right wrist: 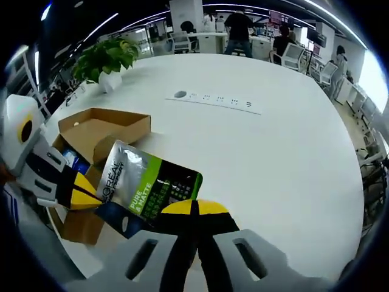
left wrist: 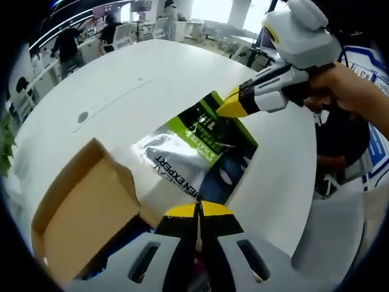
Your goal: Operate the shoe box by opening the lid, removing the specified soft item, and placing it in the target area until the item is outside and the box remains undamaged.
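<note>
Pouch (left wrist: 197, 152) already out of box (left wrist: 79, 213), lid open, held above white table (right wrist: 261, 152). Right gripper (right wrist: 193, 210) pinching one edge, left gripper (left wrist: 199, 210) pinching opposite edge. Remaining, by judgement: lay pouch flat in target area, release.

Both grippers (left wrist: 199, 210) (right wrist: 194, 208) are alike — white shells, black jaws with yellow tips (slotted bases) — hand-held.

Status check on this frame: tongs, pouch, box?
Left tongs and right tongs both shut on green, silver and black plastic pouch. Pouch outside open brown cardboard shoe box, over white table. Nothing in the way.
</note>
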`<state>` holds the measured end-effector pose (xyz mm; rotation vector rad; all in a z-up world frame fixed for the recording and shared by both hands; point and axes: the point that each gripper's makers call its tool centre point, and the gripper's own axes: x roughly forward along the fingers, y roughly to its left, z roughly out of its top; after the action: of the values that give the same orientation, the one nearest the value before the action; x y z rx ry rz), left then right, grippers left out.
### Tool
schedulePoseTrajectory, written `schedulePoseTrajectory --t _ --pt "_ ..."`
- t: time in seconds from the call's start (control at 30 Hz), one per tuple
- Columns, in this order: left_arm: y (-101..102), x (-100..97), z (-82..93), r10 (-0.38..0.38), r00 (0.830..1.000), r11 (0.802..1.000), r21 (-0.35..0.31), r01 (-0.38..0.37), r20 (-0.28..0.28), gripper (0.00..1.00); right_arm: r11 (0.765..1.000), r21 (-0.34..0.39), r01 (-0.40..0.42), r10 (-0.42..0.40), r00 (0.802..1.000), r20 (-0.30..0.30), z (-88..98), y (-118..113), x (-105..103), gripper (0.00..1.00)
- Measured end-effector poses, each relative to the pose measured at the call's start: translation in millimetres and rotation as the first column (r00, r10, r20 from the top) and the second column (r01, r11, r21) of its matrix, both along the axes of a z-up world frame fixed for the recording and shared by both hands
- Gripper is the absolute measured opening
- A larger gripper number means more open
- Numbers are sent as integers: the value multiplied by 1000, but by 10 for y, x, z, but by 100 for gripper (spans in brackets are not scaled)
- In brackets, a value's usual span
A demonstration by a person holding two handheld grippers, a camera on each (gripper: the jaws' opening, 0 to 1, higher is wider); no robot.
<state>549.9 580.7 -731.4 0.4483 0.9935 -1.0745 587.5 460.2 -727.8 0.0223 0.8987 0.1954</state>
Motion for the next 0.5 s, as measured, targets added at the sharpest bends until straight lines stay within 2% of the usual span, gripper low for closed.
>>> schedulePoseTrajectory --t 0.2,0.37,0.5 --pt "-59 -16 -129 -82 996 993 91 79 27 0 1000 6 16 -16 1000 3 -94 -28 38 0" --pt "-84 -33 -224 -92 996 988 125 89 18 0 1000 9 27 -27 1000 -2 -181 -35 33 0" --pt "-88 -24 -312 -119 992 979 170 112 32 0 999 17 37 -37 999 -9 -268 -49 34 0"
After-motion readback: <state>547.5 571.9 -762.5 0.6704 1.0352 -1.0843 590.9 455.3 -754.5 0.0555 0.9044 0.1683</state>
